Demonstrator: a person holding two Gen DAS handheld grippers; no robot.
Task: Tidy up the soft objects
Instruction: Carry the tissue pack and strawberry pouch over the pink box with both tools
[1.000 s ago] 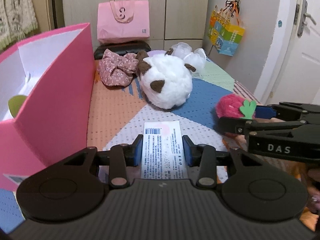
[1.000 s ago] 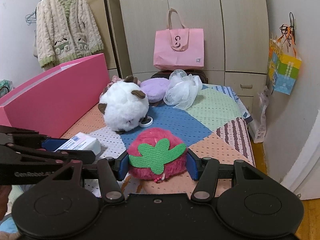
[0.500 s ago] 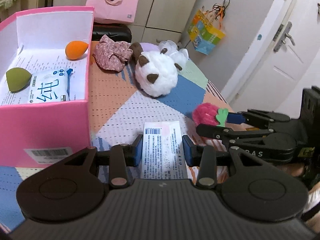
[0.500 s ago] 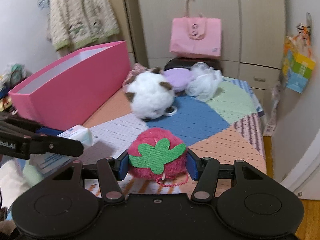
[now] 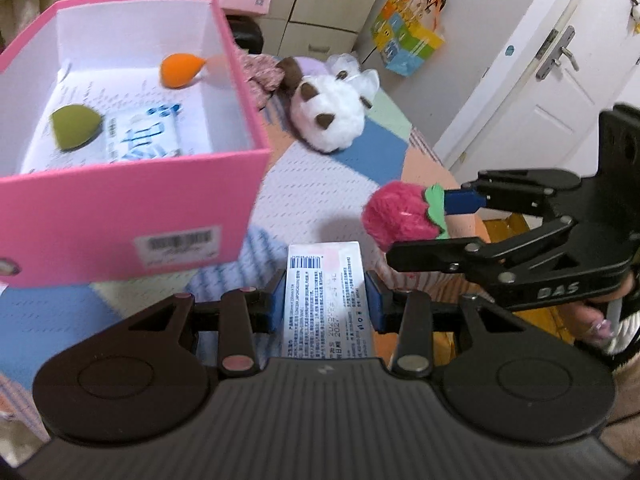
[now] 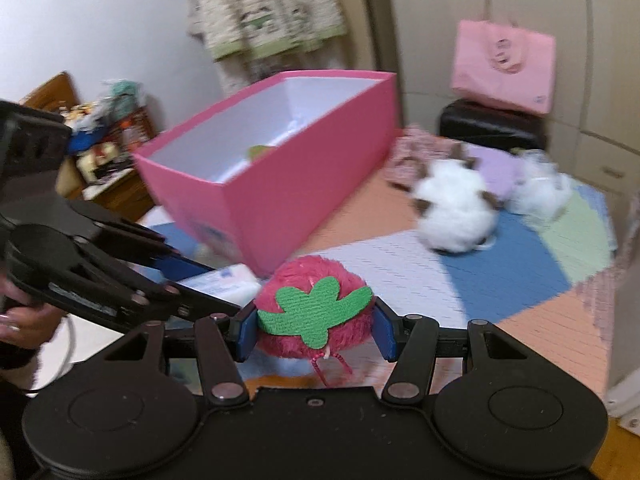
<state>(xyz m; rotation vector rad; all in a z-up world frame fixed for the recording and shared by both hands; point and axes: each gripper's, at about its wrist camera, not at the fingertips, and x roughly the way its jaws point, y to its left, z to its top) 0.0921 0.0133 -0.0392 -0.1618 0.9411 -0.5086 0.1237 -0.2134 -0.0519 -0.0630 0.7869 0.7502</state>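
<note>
My left gripper (image 5: pixel 325 296) is shut on a white tissue pack (image 5: pixel 325 300) with a barcode, held above the bed near the front corner of the open pink box (image 5: pixel 132 216). My right gripper (image 6: pixel 314 328) is shut on a pink plush strawberry (image 6: pixel 316 312) with a green felt leaf; it also shows in the left wrist view (image 5: pixel 400 220), to the right of the tissue pack. The box holds an orange sponge (image 5: pixel 180 70), a green sponge (image 5: pixel 74 132) and a blue-printed tissue pack (image 5: pixel 144 136). The box also shows in the right wrist view (image 6: pixel 280 192).
A white plush ball with brown ears (image 5: pixel 328 120), a floral cloth (image 5: pixel 260 76), a lilac cushion (image 6: pixel 496 168) and a white mesh puff (image 6: pixel 540 188) lie on the patchwork bed cover (image 6: pixel 520 260). A pink tote bag (image 6: pixel 504 68) stands on a black case behind.
Both grippers have risen and swung left toward the pink box, still holding their objects. The box interior now shows more fully in the left wrist view.
</note>
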